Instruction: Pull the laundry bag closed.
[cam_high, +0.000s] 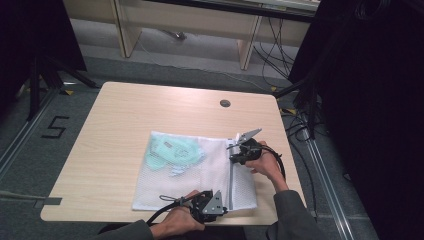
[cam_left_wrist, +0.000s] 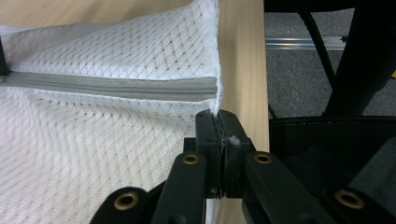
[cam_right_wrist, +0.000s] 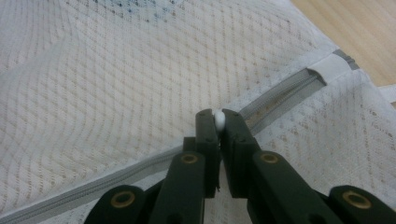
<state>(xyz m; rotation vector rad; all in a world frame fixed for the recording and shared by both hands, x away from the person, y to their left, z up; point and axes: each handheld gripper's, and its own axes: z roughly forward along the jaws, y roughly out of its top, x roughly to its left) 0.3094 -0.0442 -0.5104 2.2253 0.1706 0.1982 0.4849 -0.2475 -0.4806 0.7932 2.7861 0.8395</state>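
Observation:
A white mesh laundry bag (cam_high: 200, 175) lies flat on the table (cam_high: 125, 115), and a teal garment (cam_high: 172, 152) shows through its left half. A grey zipper (cam_high: 231, 182) runs along the bag's right side. My left gripper (cam_high: 221, 209) is at the near end of that zipper (cam_left_wrist: 116, 86), shut on the bag's edge (cam_left_wrist: 205, 56) just below it. My right gripper (cam_high: 233, 158) is at the far end, shut on the small white zipper pull (cam_right_wrist: 219, 120), with the zipper (cam_right_wrist: 280, 95) running away on both sides of it.
The bag's right edge lies close to the table's right edge (cam_high: 295, 175). A round grommet hole (cam_high: 225, 103) sits at the back of the table. Cables (cam_high: 300, 125) and stand legs (cam_high: 45, 75) flank the table on the floor. A black chair (cam_left_wrist: 327, 154) is beside the near edge.

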